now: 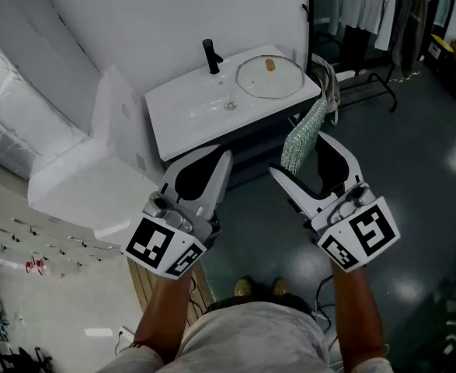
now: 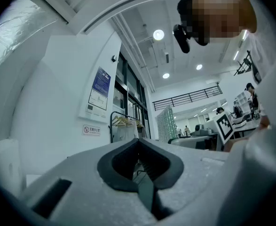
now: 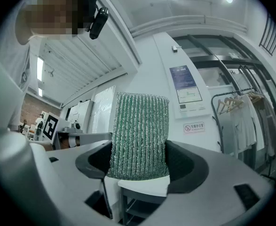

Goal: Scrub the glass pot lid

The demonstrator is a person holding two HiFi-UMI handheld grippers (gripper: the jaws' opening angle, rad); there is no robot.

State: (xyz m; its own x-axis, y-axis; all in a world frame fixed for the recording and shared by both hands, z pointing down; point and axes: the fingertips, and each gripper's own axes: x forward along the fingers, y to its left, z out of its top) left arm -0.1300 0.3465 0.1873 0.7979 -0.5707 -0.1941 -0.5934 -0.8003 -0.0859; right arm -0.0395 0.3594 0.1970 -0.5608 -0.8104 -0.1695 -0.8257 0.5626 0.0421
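Observation:
The glass pot lid (image 1: 269, 78), round with a small tan knob, lies flat on the right end of the white sink counter (image 1: 181, 119). Both grippers hang in the air in front of the counter, well short of the lid. My right gripper (image 1: 297, 152) is shut on a green ribbed scrubbing pad (image 1: 303, 134). In the right gripper view the pad (image 3: 139, 135) stands up between the jaws of that gripper (image 3: 142, 175), with a white layer at its base. My left gripper (image 1: 226, 155) is shut with nothing in it, and its jaws meet in the left gripper view (image 2: 138, 140).
A black faucet (image 1: 210, 55) stands at the back of the counter, above the basin drain (image 1: 229, 106). A cloth (image 1: 330, 84) hangs off the counter's right end. White foam blocks (image 1: 95, 177) sit to the left. A clothes rack (image 1: 367, 6) stands at the back right.

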